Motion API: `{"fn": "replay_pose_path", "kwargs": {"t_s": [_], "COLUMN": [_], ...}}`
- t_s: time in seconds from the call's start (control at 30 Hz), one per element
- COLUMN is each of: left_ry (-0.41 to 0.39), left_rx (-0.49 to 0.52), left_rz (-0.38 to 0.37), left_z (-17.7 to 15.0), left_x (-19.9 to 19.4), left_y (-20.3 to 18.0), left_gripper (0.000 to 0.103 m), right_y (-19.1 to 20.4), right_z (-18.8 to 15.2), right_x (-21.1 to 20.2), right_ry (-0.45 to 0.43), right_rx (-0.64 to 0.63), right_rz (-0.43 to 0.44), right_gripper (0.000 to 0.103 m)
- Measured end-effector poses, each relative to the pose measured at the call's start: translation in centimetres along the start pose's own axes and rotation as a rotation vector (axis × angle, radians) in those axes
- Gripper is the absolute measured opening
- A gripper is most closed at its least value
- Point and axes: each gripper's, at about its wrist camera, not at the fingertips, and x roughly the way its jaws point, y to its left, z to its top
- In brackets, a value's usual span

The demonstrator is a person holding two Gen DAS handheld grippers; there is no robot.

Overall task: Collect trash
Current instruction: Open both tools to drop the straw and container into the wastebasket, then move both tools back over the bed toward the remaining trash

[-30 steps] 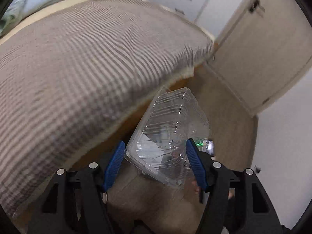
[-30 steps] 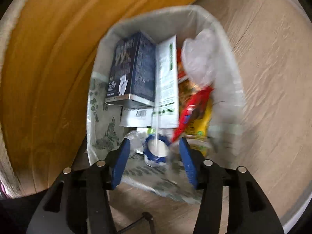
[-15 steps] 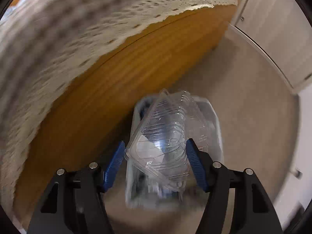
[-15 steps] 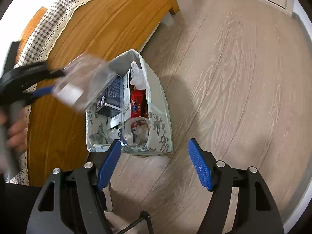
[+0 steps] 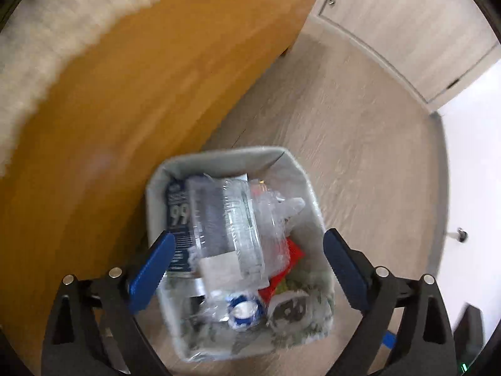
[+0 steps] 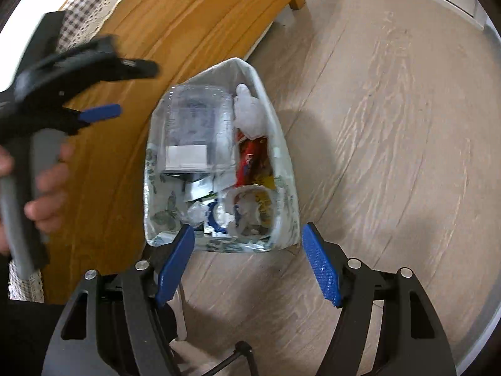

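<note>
Left gripper (image 5: 247,266) jaws just opening wide, nothing between them now. Clear plastic clamshell (image 5: 225,219), gripped a second ago, now lies in trash bin (image 5: 219,156) atop dark carton. Right gripper (image 6: 247,263) pulled back toward 6 o'clock, jaws wider, empty.

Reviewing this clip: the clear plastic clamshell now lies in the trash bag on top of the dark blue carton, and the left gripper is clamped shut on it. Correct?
Not quite. The clear plastic clamshell does lie in the trash bag on top of the dark blue carton, but the left gripper is not clamped on it. Its jaws have just opened wide and stand clear above the bag, as the left wrist view shows.
</note>
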Motion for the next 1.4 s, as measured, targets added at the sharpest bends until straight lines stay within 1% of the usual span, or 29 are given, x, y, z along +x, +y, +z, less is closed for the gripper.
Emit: {"fn": "replay_pose_path", "kwargs": {"t_s": [0.07,0.13,0.2,0.23,0.3,0.33,0.4,0.43,0.53,0.57,0.63,0.7,0.73,0.77,0.83,0.9,0.93,1.0,1.03,1.07,1.1,1.13,1.17,1.2,1.23,1.27,1.33,1.4], "left_ry": [-0.011,-0.032,-0.041,-0.041,-0.054,-0.077,-0.113,-0.154,-0.267,-0.319,-0.384,-0.460,-0.512,-0.539,-0.607,-0.640,-0.651,-0.657,-0.667,-0.672,-0.677,-0.686,-0.693,-0.689,-0.670,-0.666,-0.687,-0.700], "left_rx": [0.004,-0.018,-0.042,-0.058,-0.063,-0.051,-0.027,-0.008,0.015,0.013,-0.008,-0.056,-0.095,-0.118,-0.201,-0.274,-0.316,-0.388,-0.434,-0.460,-0.488,-0.517,-0.547,-0.572,-0.615,-0.630,-0.616,-0.615], "left_rz": [-0.006,-0.022,-0.036,-0.042,-0.052,-0.053,-0.050,-0.046,-0.035,-0.026,-0.019,0.001,0.031,0.051,0.095,0.133,0.164,0.237,0.286,0.316,0.345,0.370,0.374,0.371,0.370,0.363,0.305,0.285], "left_z": [0.0,-0.2,-1.3,-1.9,-2.7,-3.4,-4.7,-5.7,-8.4,-9.8,-11.6,-14.0,-15.8,-16.9,-20.1,-22.5,-24.1,-27.2,-29.3,-30.7,-32.1,-33.6,-35.0,-35.9,-37.0,-37.4,-37.9,-37.7], "left_x": [-3.4,-6.0,-8.0,-9.7,-12.1,-14.3,-17.0,-19.6,-25.3,-28.0,-31.4,-35.0,-37.2,-38.5,-41.4,-43.4,-44.4,-45.8,-46.6,-46.6,-46.8,-47.2,-47.4,-47.5,-47.6,-48.0,-48.7,-49.1], "left_y": [1.4,2.2,3.0,3.6,4.2,4.4,4.6,4.8,5.7,6.5,8.0,10.5,12.4,13.7,17.7,21.0,23.0,27.0,29.5,31.1,32.7,34.7,37.0,38.9,41.8,43.5,47.9,51.1], "left_gripper": [0.093,0.093,0.093,0.093,0.093,0.093,0.093,0.093,0.093,0.093,0.094,0.096,0.096,0.096,0.096,0.096,0.096,0.096,0.096,0.096,0.096,0.096,0.096,0.096,0.096,0.096,0.096,0.094], "right_y": [0.7,1.4,2.2,2.5,3.7,4.3,5.8,6.5,9.5,10.7,12.9,16.4,18.0,20.0,24.0,28.7,30.6,36.0,38.3,40.6,42.1,45.3,47.1,49.6,51.6,54.6,57.9,61.5], "right_z": [0.1,-0.1,0.0,0.0,0.3,0.3,0.5,0.5,0.3,0.1,-0.2,-0.5,-0.8,-1.1,-1.9,-3.0,-3.5,-5.0,-5.7,-6.3,-6.8,-7.7,-8.2,-8.8,-9.3,-9.8,-9.8,-9.5], "right_x": [-0.5,-0.8,-1.3,-1.8,-3.3,-4.2,-6.6,-7.6,-11.8,-13.1,-15.0,-17.0,-17.7,-18.4,-19.2,-19.1,-18.9,-17.3,-16.4,-15.5,-14.8,-13.1,-12.4,-11.3,-10.6,-9.4,-8.3,-6.9], "right_ry": [0.000,-0.002,0.002,-0.001,-0.012,-0.026,-0.060,-0.075,-0.148,-0.176,-0.219,-0.268,-0.286,-0.304,-0.329,-0.341,-0.339,-0.327,-0.315,-0.299,-0.287,-0.258,-0.244,-0.228,-0.214,-0.189,-0.170,-0.164], "right_rx": [-0.012,-0.021,-0.033,-0.038,-0.065,-0.078,-0.114,-0.130,-0.194,-0.214,-0.256,-0.323,-0.355,-0.394,-0.474,-0.581,-0.625,-0.736,-0.776,-0.812,-0.835,-0.889,-0.921,-0.971,-1.014,-1.073,-1.129,-1.194], "right_rz": [-0.015,-0.031,-0.058,-0.065,-0.078,-0.082,-0.086,-0.091,-0.091,-0.089,-0.080,-0.056,-0.040,-0.018,0.029,0.075,0.086,0.100,0.113,0.133,0.146,0.168,0.178,0.192,0.205,0.215,0.215,0.199], "right_gripper": [0.069,0.069,0.069,0.069,0.069,0.069,0.069,0.069,0.069,0.069,0.069,0.069,0.069,0.069,0.069,0.069,0.069,0.069,0.069,0.069,0.069,0.069,0.069,0.069,0.069,0.069,0.069,0.069]}}
